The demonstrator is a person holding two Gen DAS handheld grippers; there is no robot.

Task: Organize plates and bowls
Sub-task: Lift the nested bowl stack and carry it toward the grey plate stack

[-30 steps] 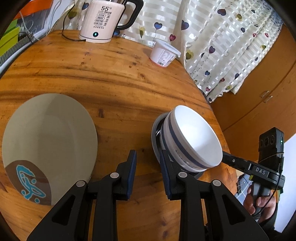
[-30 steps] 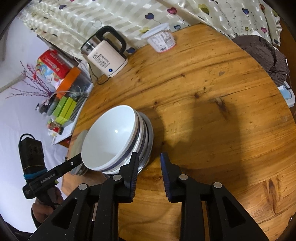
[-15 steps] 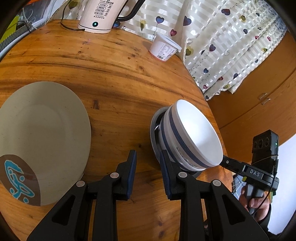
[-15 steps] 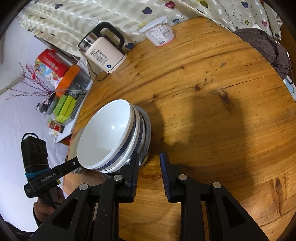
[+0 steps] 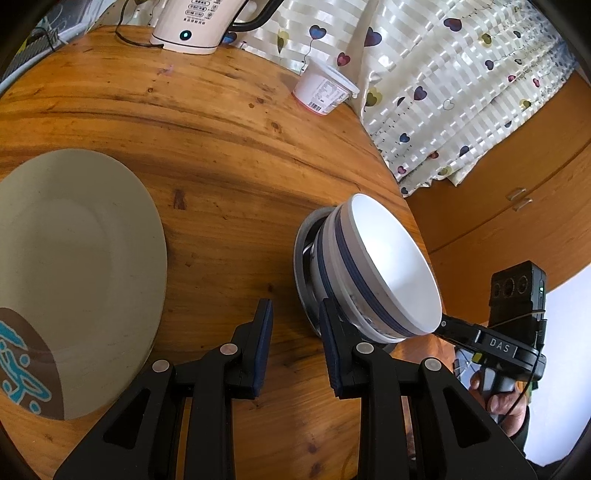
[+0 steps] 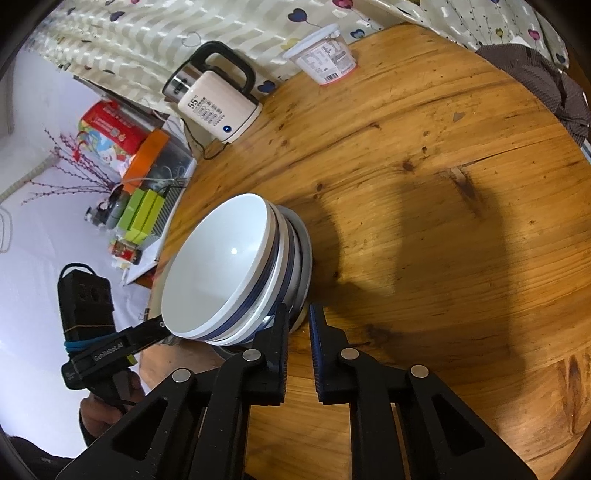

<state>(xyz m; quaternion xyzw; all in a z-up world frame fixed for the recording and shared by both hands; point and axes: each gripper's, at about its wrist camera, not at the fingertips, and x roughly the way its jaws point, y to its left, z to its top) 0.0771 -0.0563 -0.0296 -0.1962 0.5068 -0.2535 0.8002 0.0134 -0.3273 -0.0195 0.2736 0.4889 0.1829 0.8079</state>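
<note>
Nested white bowls with blue stripes (image 5: 388, 266) (image 6: 221, 266) sit in a shallow metal dish (image 5: 304, 266) (image 6: 306, 258) near the round wooden table's edge. A large beige plate (image 5: 74, 277) with a brown and teal patch lies to the left. My left gripper (image 5: 295, 325) is open over bare wood, its right finger against the dish's rim. My right gripper (image 6: 297, 321) is at the opposite side of the stack. Its jaws are closing to a narrow slit with the dish's rim edge between the tips.
A cream electric kettle (image 5: 199, 18) (image 6: 218, 107) and a white yogurt tub (image 5: 321, 88) (image 6: 325, 55) stand at the table's far edge by a heart-print curtain. A dark cloth (image 6: 546, 85) lies at the right rim. Bare wood (image 6: 443, 221) spreads right of the stack.
My right gripper's jaws have drawn together at the dish's rim. The left gripper kept its gap, and its view tipped slightly, so the plate sits further left.
</note>
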